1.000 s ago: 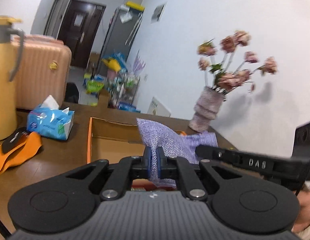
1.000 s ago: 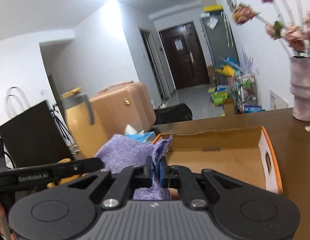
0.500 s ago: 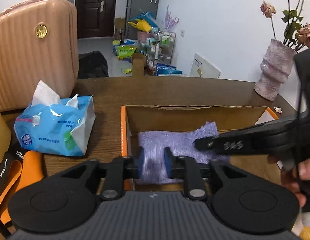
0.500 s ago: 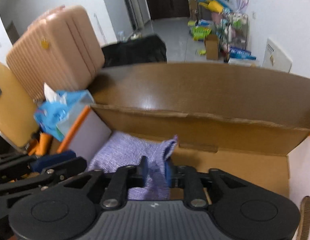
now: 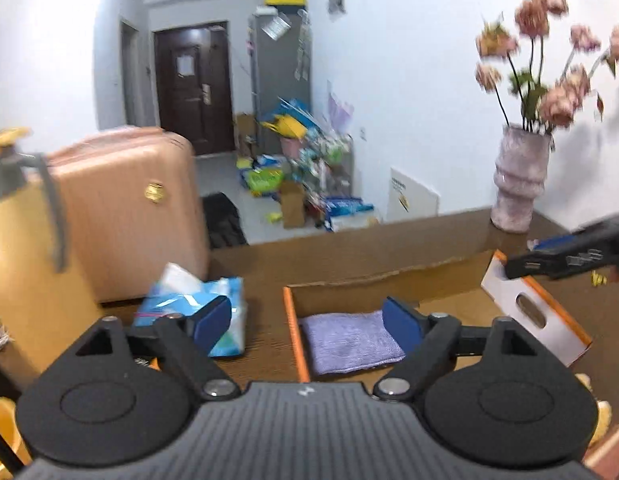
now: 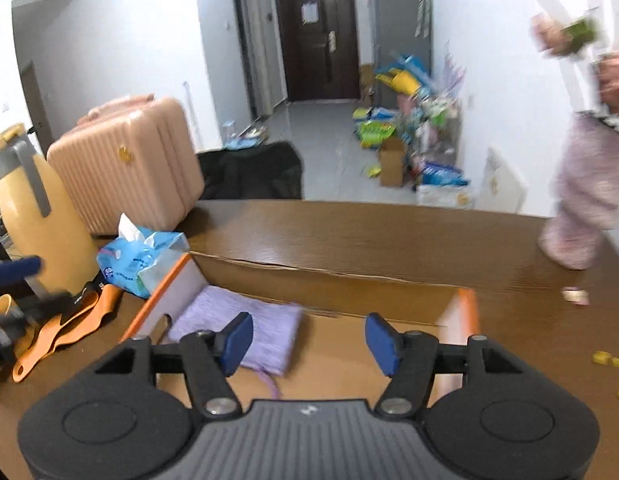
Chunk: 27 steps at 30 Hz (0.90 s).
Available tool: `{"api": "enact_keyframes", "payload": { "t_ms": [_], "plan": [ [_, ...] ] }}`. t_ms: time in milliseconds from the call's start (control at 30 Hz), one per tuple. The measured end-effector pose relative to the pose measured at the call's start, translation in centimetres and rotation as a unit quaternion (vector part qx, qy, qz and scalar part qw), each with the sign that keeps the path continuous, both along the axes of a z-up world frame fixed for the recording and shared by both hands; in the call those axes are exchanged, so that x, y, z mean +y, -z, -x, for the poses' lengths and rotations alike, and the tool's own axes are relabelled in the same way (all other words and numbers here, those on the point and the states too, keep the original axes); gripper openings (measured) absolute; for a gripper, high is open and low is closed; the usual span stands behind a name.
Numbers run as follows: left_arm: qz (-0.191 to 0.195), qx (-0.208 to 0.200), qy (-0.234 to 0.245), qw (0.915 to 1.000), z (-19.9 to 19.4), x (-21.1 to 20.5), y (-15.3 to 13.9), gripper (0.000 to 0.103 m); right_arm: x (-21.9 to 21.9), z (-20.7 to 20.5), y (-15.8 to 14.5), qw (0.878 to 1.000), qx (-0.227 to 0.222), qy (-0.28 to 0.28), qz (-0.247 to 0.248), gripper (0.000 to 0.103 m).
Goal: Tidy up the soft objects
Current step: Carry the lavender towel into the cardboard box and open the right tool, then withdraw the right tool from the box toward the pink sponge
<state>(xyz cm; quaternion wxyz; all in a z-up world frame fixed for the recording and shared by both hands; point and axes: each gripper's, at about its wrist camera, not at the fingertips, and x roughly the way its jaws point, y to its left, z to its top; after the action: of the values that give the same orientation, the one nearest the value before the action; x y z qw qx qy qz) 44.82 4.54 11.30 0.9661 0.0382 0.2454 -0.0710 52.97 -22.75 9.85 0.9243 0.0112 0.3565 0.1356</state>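
Note:
A purple knitted cloth lies folded flat in the left end of an open cardboard box with orange edges. My left gripper is open and empty, raised above the box's left edge. In the right wrist view the same cloth lies in the box. My right gripper is open and empty, above the box's front. The other gripper's finger shows at the right edge of the left wrist view.
A blue tissue pack sits left of the box, with a yellow thermos and orange straps further left. A vase of pink flowers stands at the table's far right. A pink suitcase stands behind the table.
Both grippers lowered the purple cloth into the box, opened and let it go, then drew back and up. The cloth now lies flat in the box.

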Motion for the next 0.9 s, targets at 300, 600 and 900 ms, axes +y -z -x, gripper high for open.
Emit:
{"api": "enact_keyframes", "payload": {
  "t_ms": [300,600,900],
  "plan": [
    [0.003,-0.063,-0.024,0.9977,9.1,-0.2,-4.5,0.103,-6.9,11.4,-4.9,0.997,-0.062,0.04,-0.003,0.078],
    [0.033,-0.082,-0.017,0.996,19.2,-1.1,-2.6,0.103,-8.1,23.7,-4.9,0.99,-0.14,0.019,-0.023,0.085],
    [0.086,-0.096,0.008,0.9916,30.3,-1.2,2.7,0.103,-7.7,37.6,-0.1,0.977,-0.211,-0.004,-0.038,0.099]
  ]
}}
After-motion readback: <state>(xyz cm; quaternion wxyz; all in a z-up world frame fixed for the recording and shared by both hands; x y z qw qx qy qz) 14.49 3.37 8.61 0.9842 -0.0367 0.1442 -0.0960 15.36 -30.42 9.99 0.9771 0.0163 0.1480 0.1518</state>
